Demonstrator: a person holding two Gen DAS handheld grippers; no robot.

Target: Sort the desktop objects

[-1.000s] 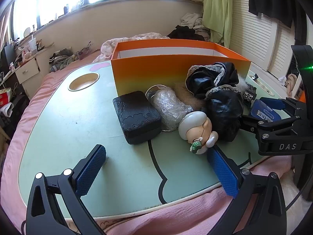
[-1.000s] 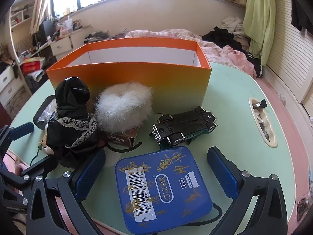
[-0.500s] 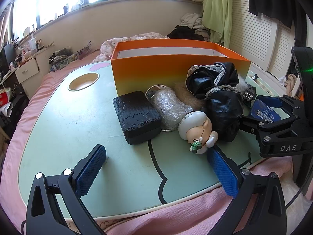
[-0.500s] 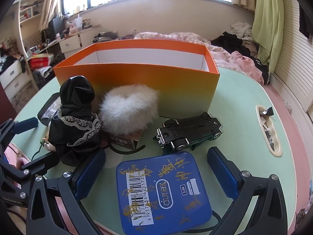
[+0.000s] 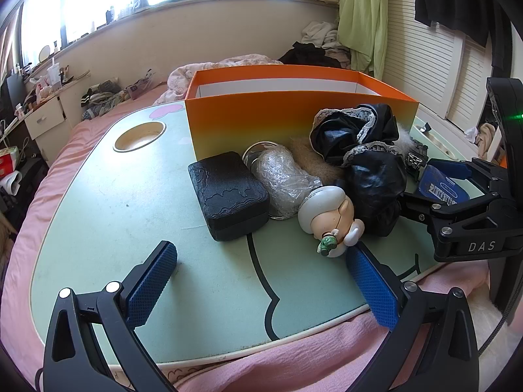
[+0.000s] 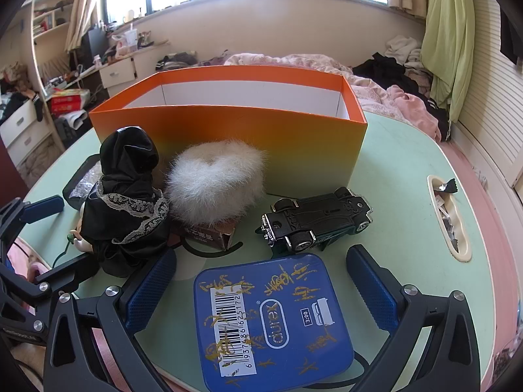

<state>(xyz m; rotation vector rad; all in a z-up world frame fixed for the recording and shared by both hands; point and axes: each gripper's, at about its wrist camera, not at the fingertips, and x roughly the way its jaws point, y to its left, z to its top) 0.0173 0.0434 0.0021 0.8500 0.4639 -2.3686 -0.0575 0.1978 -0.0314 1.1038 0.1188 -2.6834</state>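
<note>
While both tools hang wide at the bottom of their frames, the scene reads as follows:
Tabletop (image 5: 98, 215): pale green with dark curved line art and a white edge, filling the middle of both views; a round cup recess (image 5: 139, 132) sits at upper left of the left wrist view, and a long slot tray (image 6: 449, 215) holding small scraps lies at the right edge of the right wrist view
Bedding: pink bed cover (image 5: 294, 359) under and around the tabletop
Room: bright windows along the top, green curtain (image 6: 447, 42) at upper right, white louvred doors on the right, heaped clothes behind, white drawers and a cluttered desk at the left
Orange box (image 6: 228, 137): open, white inside, standing at centre behind the clutter
Clutter in front of the box: black case (image 5: 228, 196), bubble-wrapped bundle (image 5: 284, 179), doll head (image 5: 330, 215), black lace cloth (image 6: 127, 202), white fur piece (image 6: 215, 183), overturned toy car (image 6: 317, 222)
Blue tin (image 6: 271, 320): lying flat between the right tool's fingers, not touched
Left tool (image 5: 261, 284): released, empty, over bare tabletop
Right tool (image 6: 261, 290): released, straddling the tin
</note>
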